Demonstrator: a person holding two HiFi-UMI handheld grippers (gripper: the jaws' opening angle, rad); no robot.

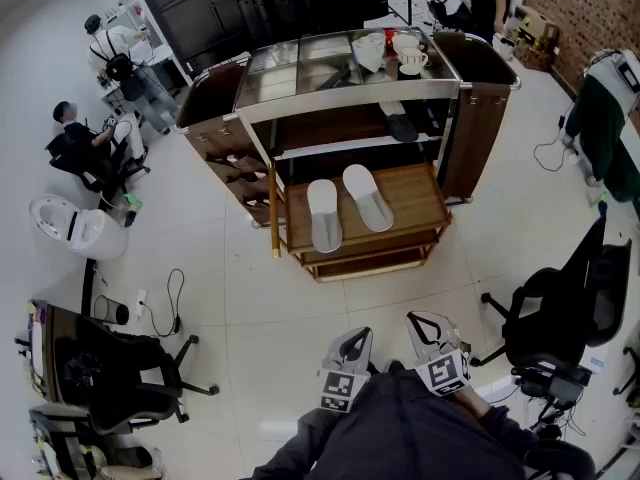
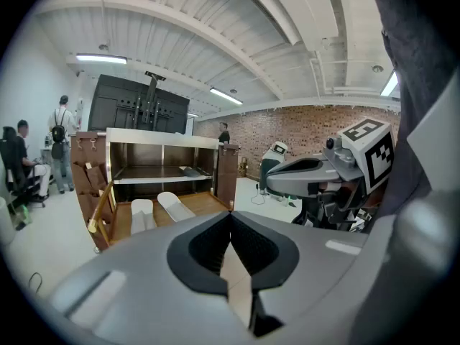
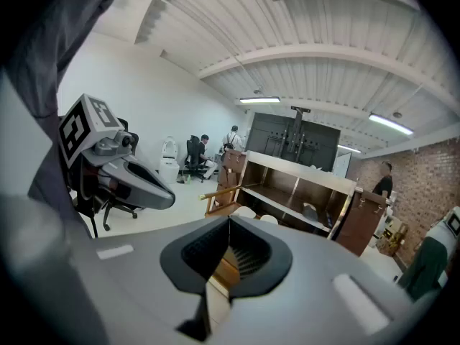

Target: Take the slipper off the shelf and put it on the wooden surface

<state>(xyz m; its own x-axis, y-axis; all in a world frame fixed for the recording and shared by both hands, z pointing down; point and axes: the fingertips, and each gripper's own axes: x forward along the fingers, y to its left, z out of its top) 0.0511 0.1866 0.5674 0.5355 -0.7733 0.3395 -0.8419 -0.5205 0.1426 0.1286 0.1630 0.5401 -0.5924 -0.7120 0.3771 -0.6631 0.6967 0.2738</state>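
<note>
Two white slippers (image 1: 323, 214) (image 1: 368, 196) lie side by side on the cart's wooden surface (image 1: 420, 196). A dark slipper (image 1: 400, 123) rests on the white-edged shelf (image 1: 330, 148) above them, at its right end. In the left gripper view the white pair (image 2: 142, 213) shows low on the cart and the dark slipper (image 2: 190, 171) on the shelf. My left gripper (image 1: 358, 338) and right gripper (image 1: 418, 322) are held close to my body, far from the cart. Both are shut with nothing between their fingers, as seen in the left gripper (image 2: 230, 221) and right gripper (image 3: 228, 225) views.
White cups (image 1: 408, 56) stand on the cart's top. A black office chair (image 1: 560, 313) is at my right and another (image 1: 110, 363) at my left. A cable (image 1: 172, 303) lies on the floor. People (image 1: 85, 133) sit at the far left.
</note>
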